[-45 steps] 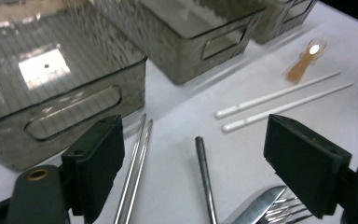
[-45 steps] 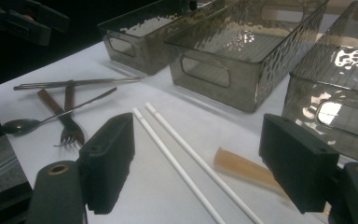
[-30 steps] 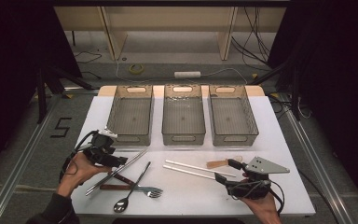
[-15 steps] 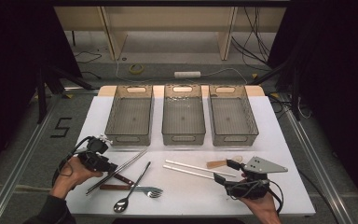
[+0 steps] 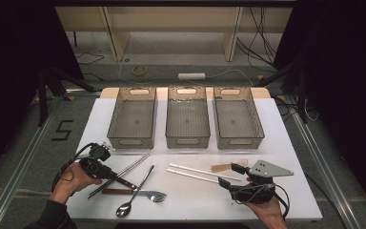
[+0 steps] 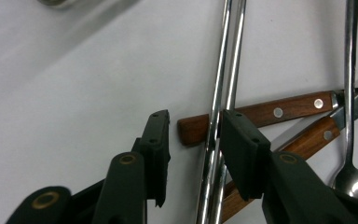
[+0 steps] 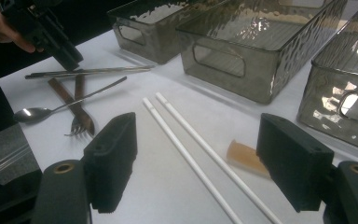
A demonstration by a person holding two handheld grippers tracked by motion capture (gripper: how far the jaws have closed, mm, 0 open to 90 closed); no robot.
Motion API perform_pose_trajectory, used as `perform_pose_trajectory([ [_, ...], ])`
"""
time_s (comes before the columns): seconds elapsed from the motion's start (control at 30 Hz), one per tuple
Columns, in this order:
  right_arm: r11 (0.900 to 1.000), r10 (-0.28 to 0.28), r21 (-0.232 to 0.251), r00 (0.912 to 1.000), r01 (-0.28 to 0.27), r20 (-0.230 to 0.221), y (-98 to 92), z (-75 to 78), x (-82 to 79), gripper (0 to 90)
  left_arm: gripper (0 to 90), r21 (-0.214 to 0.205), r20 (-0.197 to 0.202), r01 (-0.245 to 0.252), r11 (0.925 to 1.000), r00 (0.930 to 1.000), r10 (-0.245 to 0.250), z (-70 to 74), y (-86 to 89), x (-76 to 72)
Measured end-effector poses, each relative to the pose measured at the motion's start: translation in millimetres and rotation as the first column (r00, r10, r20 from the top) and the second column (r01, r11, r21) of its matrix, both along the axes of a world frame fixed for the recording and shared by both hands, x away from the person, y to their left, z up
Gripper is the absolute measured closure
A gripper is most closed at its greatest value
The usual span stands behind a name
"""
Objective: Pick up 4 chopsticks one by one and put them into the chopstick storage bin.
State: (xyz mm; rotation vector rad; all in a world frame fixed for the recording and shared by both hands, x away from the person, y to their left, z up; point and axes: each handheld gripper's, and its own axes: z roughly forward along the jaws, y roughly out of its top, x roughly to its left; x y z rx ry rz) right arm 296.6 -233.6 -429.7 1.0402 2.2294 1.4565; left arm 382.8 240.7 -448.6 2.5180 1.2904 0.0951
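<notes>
Two metal chopsticks are seen lying side by side on the white table, and they are straddled by the jaws of the left hand-held gripper. Its jaws have just been closing; in the left gripper view a gap is left between the left jaw and the chopsticks, while the right jaw stands just beside or against them, so no firm hold can be made out. Beneath the chopsticks two wooden-handled utensils are crossed, and a spoon is laid over these at the right of that view. In the high view the left hand-held gripper is held low at the near left of the table, at the lower end of the metal chopsticks, with the spoon and a fork close by.

The right hand-held gripper is held with its jaws wide apart, and nothing is gripped between them. Just ahead of it two white chopsticks are laid almost parallel on the table, with a small brown piece beside them. In the high view the right hand-held gripper is seen at the near right, close to the white chopsticks.

Three grey bins are set in a row across the far half of the table.
</notes>
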Motion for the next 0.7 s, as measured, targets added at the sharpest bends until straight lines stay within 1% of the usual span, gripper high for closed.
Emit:
perform_pose_trajectory([
  [0.07,1.0,0.0,0.0,1.0,0.0,0.0,-0.1,0.0,0.1,30.1,64.2,0.009,-0.006,0.007,0.9999,1.0,-0.007,-1.2,-0.7,-0.1],
  [0.33,1.0,0.002,-0.001,1.0,-0.002,-0.003,0.3,0.0,0.1,30.3,70.1,0.012,-0.021,0.028,0.9995,0.9994,-0.028,-3.6,-0.9,-0.3],
  [0.43,1.0,0.002,0.0,1.0,-0.002,-0.005,0.3,0.0,0.1,30.4,71.4,0.012,-0.029,0.041,0.9991,0.9987,-0.041,-4.2,-1.1,-0.6],
  [0.6,1.0,0.005,-0.001,1.0,-0.005,-0.005,0.5,-0.1,0.2,30.5,73.7,0.011,-0.035,0.04,0.9992,0.9986,-0.039,-5.6,-1.5,-1.4],
  [0.63,1.0,0.005,-0.001,1.0,-0.005,-0.005,0.5,-0.1,0.2,30.5,73.7,0.017,-0.038,0.049,0.9986,0.9981,-0.049,-5.8,-1.1,-1.2],
  [0.7,1.0,0.005,-0.002,1.0,-0.005,-0.006,0.5,-0.2,0.3,30.6,74.2,0.016,-0.042,0.051,0.9986,0.9978,-0.051,-6.9,-1.1,-1.6],
])
